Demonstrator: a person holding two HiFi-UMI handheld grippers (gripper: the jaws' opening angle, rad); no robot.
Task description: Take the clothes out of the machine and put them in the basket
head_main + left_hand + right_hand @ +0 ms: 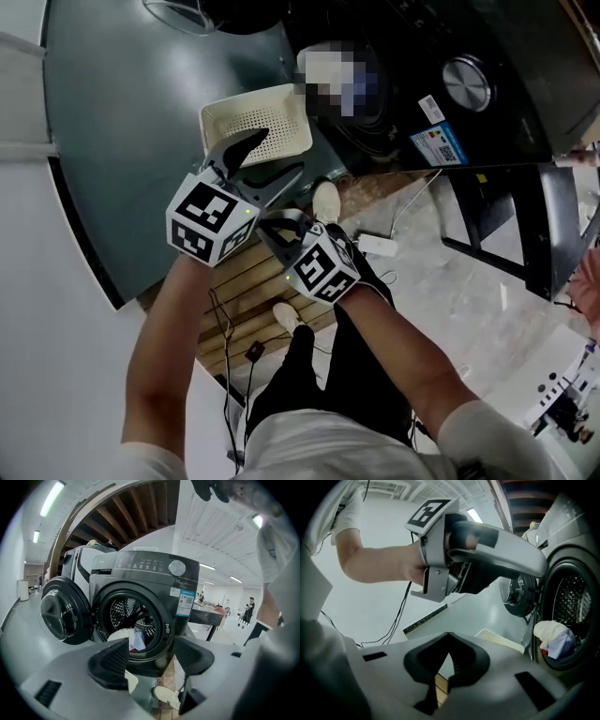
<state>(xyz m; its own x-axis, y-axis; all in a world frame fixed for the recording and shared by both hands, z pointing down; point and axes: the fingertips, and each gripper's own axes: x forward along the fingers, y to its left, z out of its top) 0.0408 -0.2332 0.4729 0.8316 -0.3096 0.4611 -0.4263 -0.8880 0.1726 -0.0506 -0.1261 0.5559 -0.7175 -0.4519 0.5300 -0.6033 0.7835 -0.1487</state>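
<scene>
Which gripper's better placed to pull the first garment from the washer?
Left. The left gripper points straight at the open drum, jaws apart, with the clothes framed between them. The right gripper has its jaws together, and the drum sits off at its view's right edge.

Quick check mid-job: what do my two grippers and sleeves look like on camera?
Both the left gripper and the right gripper have grey plastic bodies with black textured jaws. Each carries a white cube printed with black square markers. The arms show short white sleeves.
</scene>
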